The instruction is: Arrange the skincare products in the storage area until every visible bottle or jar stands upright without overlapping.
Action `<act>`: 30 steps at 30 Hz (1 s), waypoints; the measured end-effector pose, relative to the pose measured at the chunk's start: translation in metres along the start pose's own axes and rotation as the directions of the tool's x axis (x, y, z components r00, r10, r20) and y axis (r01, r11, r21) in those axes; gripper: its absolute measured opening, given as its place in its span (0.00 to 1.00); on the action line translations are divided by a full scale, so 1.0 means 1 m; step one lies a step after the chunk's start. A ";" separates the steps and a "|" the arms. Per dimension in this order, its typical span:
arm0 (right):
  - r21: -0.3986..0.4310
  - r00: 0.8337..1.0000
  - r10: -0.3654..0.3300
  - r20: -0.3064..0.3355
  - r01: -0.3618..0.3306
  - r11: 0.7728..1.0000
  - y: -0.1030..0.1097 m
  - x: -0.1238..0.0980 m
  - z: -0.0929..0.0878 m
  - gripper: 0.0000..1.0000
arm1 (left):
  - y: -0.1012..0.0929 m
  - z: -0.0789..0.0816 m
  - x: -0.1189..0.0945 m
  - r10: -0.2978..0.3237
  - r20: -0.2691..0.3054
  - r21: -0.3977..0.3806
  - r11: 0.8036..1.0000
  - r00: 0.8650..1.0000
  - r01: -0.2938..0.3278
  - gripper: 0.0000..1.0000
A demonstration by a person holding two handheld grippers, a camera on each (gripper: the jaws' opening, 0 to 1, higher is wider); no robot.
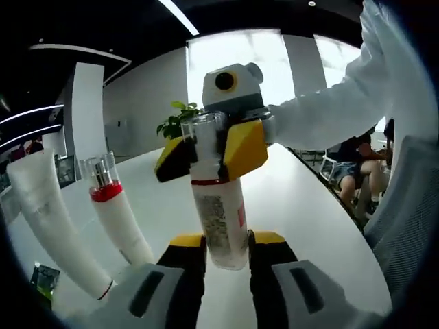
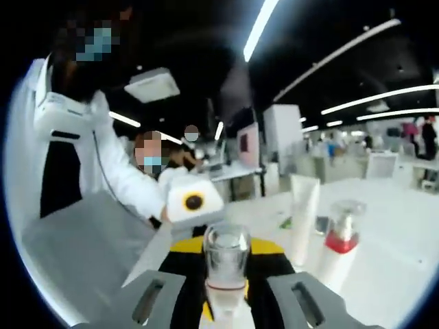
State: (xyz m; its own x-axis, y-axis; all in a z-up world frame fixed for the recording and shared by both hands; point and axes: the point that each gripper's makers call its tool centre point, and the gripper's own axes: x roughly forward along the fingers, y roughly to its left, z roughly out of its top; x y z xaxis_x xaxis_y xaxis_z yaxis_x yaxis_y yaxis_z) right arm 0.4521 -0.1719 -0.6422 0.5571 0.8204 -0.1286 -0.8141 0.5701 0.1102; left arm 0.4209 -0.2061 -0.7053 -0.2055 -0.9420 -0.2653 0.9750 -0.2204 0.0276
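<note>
Left gripper point(image 1: 227, 248) pinching the bottle point(image 1: 219, 219) low down; right gripper point(image 1: 212, 154) squeezing its top (white sleeve point(image 1: 329, 113) behind).

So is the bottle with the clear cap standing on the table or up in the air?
In the air. The bottle is clamped between the left gripper at its base and the right gripper near its cap.

A white table point(image 1: 302, 205) is stretching away toward bright windows point(image 1: 236, 55). A leafy plant point(image 1: 177, 120) is standing at its far end. A seated person point(image 1: 357, 164) is waiting beside it. Ceiling lights point(image 2: 259, 27) are glowing over distant desks point(image 2: 236, 171).
</note>
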 end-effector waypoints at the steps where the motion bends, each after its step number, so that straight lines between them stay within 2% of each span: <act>1: -0.003 1.000 -0.005 -0.004 0.005 1.000 -0.003 0.001 -0.001 0.16 | 0.001 -0.001 0.001 0.003 0.003 -0.004 1.000 1.000 -0.003 0.25; 5: -0.014 0.999 -0.031 0.003 0.032 0.999 -0.015 0.002 -0.003 0.16 | 0.011 -0.003 0.008 0.036 0.023 -0.028 0.999 0.999 -0.036 0.24; 7: -0.017 0.999 -0.044 0.018 0.044 0.999 -0.019 0.001 -0.001 0.16 | 0.017 0.001 0.010 0.067 0.043 -0.028 0.997 0.997 -0.066 0.24; 9: -0.008 0.998 -0.055 0.031 0.055 0.998 -0.024 0.001 0.000 0.17 | 0.024 -0.001 0.014 0.088 0.057 -0.018 0.996 0.994 -0.087 0.24; 13: -0.008 0.997 -0.070 0.015 0.070 0.998 -0.026 0.004 -0.007 0.19 | 0.033 -0.006 0.015 0.127 0.051 0.021 0.992 0.991 -0.128 0.23; 21: -0.018 0.995 -0.097 -0.003 0.097 0.995 -0.038 0.007 -0.019 0.19 | 0.048 -0.023 0.022 0.148 0.058 -0.014 0.989 0.987 -0.148 0.23; 30: 0.000 0.997 -0.078 0.002 0.078 0.997 -0.042 0.012 -0.026 0.19 | 0.056 -0.034 0.022 0.167 0.045 -0.013 0.986 0.985 -0.167 0.23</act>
State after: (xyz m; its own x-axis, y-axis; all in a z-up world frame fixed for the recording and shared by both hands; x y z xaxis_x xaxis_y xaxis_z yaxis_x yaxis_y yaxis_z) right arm 0.4889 -0.1874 -0.6745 0.6195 0.7734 -0.1345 -0.7681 0.6325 0.0994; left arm 0.4735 -0.2307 -0.7428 -0.0429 -0.9761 -0.2128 0.9966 -0.0567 0.0594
